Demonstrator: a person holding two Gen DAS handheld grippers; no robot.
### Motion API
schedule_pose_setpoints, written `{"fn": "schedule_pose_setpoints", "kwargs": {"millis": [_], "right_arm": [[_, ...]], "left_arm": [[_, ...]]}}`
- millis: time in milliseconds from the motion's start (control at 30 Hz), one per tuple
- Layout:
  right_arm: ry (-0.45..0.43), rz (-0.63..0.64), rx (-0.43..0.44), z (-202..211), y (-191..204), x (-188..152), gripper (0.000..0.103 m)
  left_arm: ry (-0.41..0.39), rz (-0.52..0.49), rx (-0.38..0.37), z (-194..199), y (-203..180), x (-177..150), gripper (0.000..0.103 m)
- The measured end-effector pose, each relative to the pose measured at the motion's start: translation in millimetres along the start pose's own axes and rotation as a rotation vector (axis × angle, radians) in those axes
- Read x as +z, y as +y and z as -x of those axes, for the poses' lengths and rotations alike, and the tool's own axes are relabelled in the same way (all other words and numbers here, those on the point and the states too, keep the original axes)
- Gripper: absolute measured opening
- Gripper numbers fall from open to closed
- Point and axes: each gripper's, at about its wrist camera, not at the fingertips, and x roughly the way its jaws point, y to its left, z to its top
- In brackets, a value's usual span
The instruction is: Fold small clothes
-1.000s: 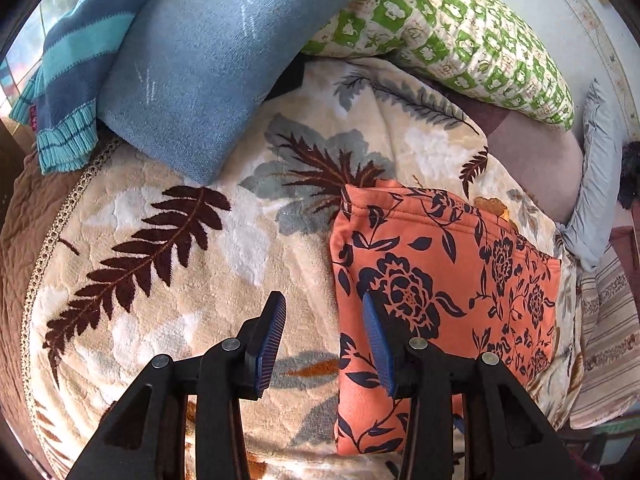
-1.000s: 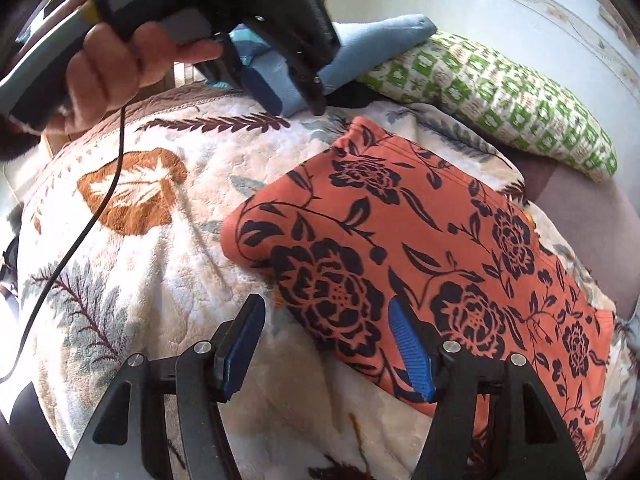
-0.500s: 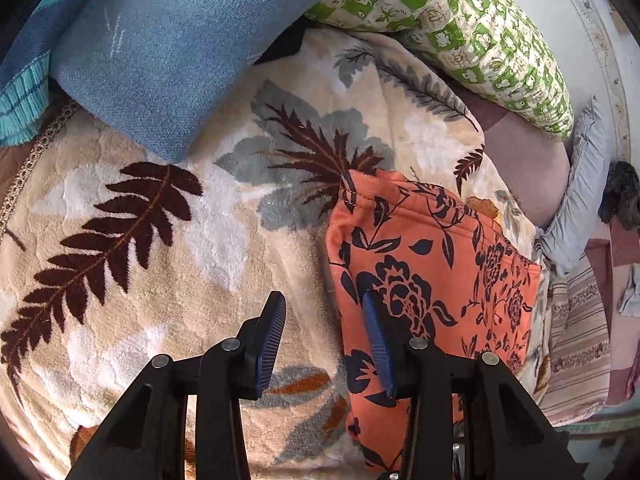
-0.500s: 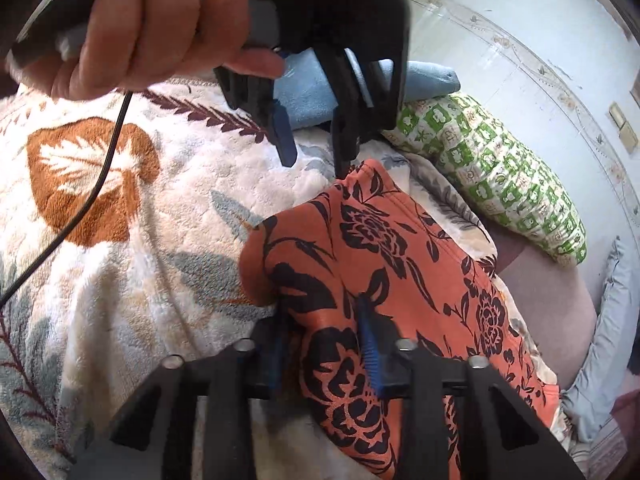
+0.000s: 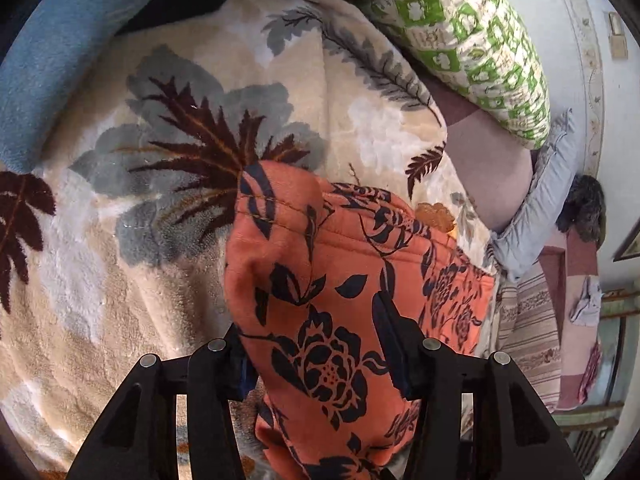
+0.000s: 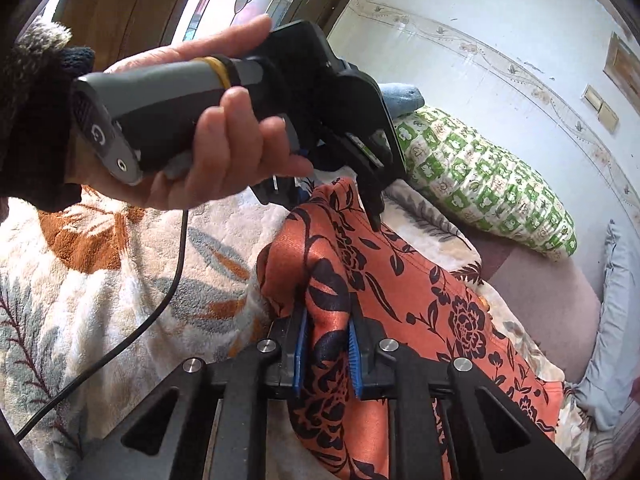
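Observation:
An orange garment with a black flower print [image 5: 328, 280] lies on a cream leaf-patterned blanket [image 5: 120, 280]. My left gripper [image 5: 312, 320] has come down over one corner of it. Its jaws are opening, and a bunched fold of cloth fills the gap between them. In the right wrist view, a hand [image 6: 224, 152] holds that left gripper [image 6: 328, 204] over the garment's far corner [image 6: 420, 280]. My right gripper [image 6: 326, 320] is closing, and its blue pads pinch a raised fold at the near corner.
A green-and-white patterned pillow [image 5: 460, 40] and a blue pillow [image 5: 60, 80] lie at the head of the bed. A grey cushion [image 5: 540, 208] lies along the right edge. A black cable [image 6: 160, 308] trails over the blanket [image 6: 80, 300] from the left gripper.
My left gripper dropped from above the blanket onto the garment's corner, and its jaws widened around the cloth. My right gripper closed on the near corner and bunched it up.

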Motion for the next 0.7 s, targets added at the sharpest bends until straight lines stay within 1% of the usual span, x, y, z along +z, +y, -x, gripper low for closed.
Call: {"fn": "schedule_pose_setpoints", "kwargs": {"millis": [67, 133, 167, 200, 233, 300, 433, 567, 633, 700], "right_arm": [[-0.001, -0.006, 0.007, 0, -1, -1, 0.016], [-0.007, -0.014, 0.015, 0, -5, -2, 0.016], [-0.01, -0.02, 0.019, 0, -6, -2, 0.016], [-0.012, -0.028, 0.022, 1, -8, -3, 0.016], [-0.016, -0.036, 0.025, 2, -11, -3, 0.016], [-0.023, -0.054, 0.028, 7, -15, -3, 0.016], [-0.038, -0.098, 0.026, 20, -29, -5, 0.016], [-0.048, -0.148, 0.012, 35, -49, -11, 0.016], [-0.052, -0.174, 0.004, 44, -60, -15, 0.015], [-0.054, -0.206, -0.003, 53, -72, -21, 0.014]], "left_arm": [[0.007, -0.009, 0.016, -10, -5, 2, 0.05], [-0.017, -0.011, 0.004, -11, -9, 4, 0.048], [-0.027, -0.016, 0.005, -10, -12, 5, 0.037], [-0.03, -0.034, 0.01, -9, -17, 4, 0.017], [-0.031, -0.053, 0.012, -9, -22, 4, 0.01], [-0.054, -0.071, 0.011, -4, -33, 1, 0.006], [-0.106, -0.106, -0.008, 6, -65, -5, 0.005], [-0.128, -0.137, 0.007, 15, -98, -24, 0.004], [-0.133, -0.138, 0.002, 12, -113, -29, 0.004], [-0.136, -0.142, 0.005, 23, -122, -37, 0.004]]}}
